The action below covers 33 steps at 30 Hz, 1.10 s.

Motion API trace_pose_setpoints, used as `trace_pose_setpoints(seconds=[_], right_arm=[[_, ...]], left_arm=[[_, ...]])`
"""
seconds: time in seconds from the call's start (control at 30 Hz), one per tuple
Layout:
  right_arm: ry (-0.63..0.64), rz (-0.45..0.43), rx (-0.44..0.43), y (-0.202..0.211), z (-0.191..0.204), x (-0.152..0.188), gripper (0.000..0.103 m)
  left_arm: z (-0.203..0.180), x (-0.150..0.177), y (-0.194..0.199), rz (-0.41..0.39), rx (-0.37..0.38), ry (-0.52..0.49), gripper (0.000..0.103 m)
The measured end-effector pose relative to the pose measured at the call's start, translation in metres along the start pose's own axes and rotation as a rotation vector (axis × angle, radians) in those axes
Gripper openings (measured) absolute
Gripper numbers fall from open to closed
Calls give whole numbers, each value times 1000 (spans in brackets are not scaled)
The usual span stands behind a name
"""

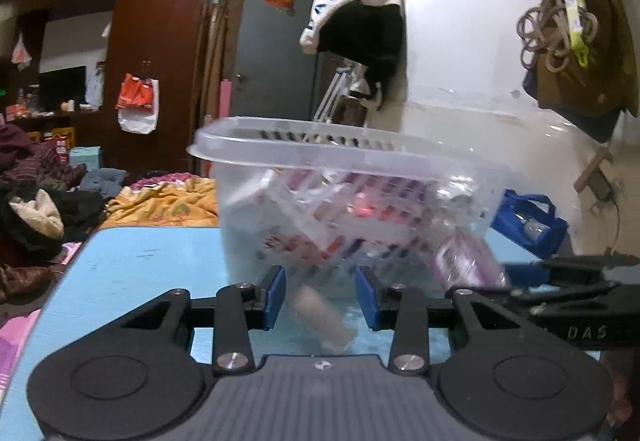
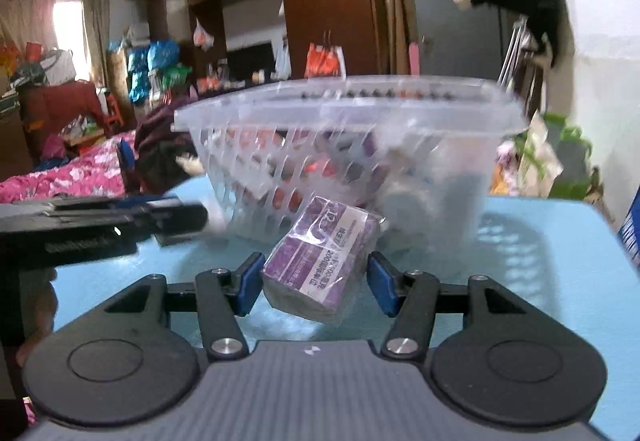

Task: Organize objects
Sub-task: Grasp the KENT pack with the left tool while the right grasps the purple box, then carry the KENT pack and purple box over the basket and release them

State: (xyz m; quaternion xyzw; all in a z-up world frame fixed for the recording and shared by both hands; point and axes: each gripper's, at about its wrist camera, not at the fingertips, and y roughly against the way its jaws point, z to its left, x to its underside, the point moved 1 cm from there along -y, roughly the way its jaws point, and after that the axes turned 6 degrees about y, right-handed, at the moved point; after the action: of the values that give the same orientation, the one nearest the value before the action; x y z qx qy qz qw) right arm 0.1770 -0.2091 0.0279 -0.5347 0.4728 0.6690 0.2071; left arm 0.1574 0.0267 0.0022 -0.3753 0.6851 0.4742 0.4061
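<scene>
Purple pack (image 2: 320, 261) sits between the right gripper (image 2: 316, 283) fingers, still apart; squeeze gently, then lift toward the basket (image 2: 440, 113) at twelve o'clock.

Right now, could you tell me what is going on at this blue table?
A person is tidying small items with a handheld gripper in each hand. The right gripper has a wrapped purple packet between its jaws; whether the pads already press on it is unclear. The packet sits on the blue table in front of the clear plastic basket, which already holds assorted items. The left gripper hangs by the basket with a blurred pale tube between its jaws.
</scene>
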Motion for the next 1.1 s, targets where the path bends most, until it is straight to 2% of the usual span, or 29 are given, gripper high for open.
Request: trace_pose_setpoints(seconds=[0.1,0.23,0.37,0.47,0.57,0.67,0.77,0.83,0.9,0.97,1.1], right_arm=[[17,-16,36,2,-2,-1,59],[-6,-26,25,-1,-3,-4,59],[4,-29,32,-1,3,-6,59],[8,-30,33,-1,4,-6,59],[13,-30,34,-1,4,-5,59],[13,-31,31,0,4,-4,59],[8,-28,22,-1,4,-4,59],[11,-26,22,-1,6,-4,59],[15,-28,23,0,6,-3,59],[18,-23,22,0,6,-3,59],[17,-8,1,-2,8,2,59]], left_arm=[[-6,2,1,-11,15,-11,43],[-7,3,4,-24,-2,-23,43],[1,3,5,28,-41,-33,43],[7,6,3,117,-60,-61,43],[9,10,-1,174,-62,-87,43],[8,13,-8,213,-79,-118,54],[5,16,-17,251,-100,-141,56],[5,16,-18,255,-97,-151,56],[1,17,-16,248,-96,-171,44],[-3,18,-14,233,-104,-185,43],[-2,11,-4,161,-74,-125,43]])
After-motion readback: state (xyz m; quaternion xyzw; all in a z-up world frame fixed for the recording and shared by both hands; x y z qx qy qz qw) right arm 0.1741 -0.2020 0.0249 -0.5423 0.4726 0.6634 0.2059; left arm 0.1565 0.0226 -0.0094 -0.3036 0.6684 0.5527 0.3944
